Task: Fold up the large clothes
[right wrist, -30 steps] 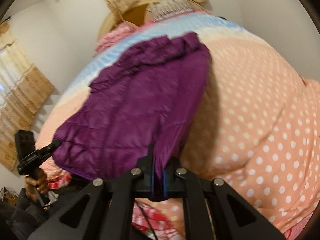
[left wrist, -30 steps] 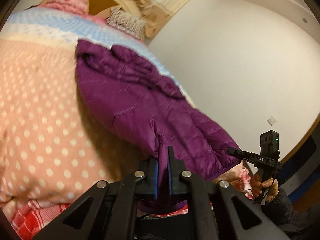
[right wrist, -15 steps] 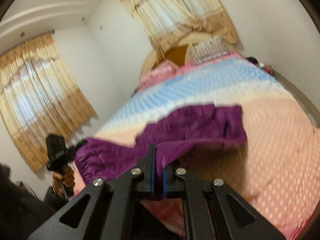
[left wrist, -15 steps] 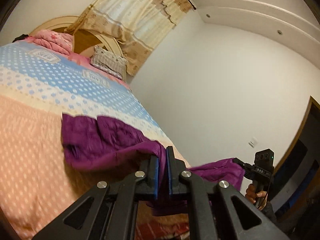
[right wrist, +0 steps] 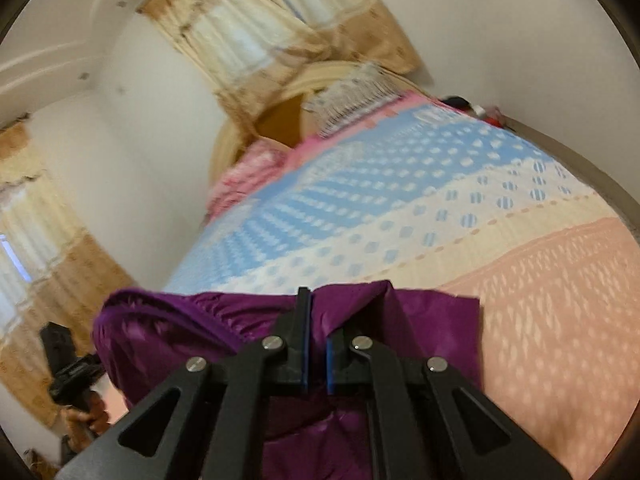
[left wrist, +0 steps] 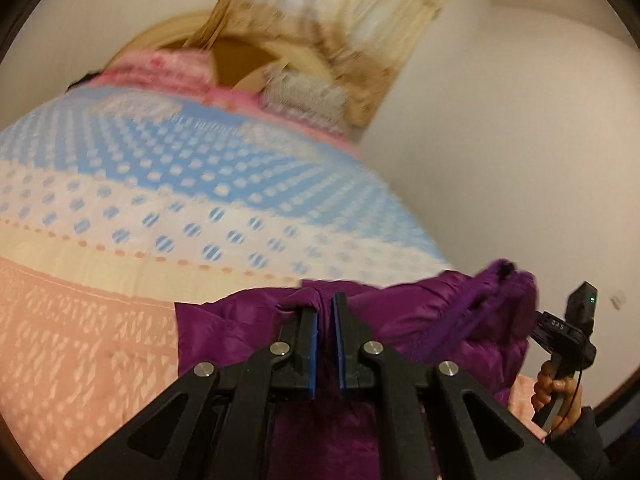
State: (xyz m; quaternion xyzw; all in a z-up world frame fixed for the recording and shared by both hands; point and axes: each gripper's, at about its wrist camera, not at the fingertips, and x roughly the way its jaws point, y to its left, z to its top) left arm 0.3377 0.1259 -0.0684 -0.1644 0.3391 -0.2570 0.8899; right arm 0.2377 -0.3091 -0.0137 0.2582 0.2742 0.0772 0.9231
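a dotted bedspread (left wrist: 168, 208) covers the bed below tan curtains (right wrist: 256, 28) and a grey pillow (left wrist: 304, 92).

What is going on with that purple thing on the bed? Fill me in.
A person is folding a purple jacket on a bed's dotted quilt. The left tool and right tool each pinch a bit of its fabric, side by side, holding the edge up over the quilt. The fold is not yet laid flat.
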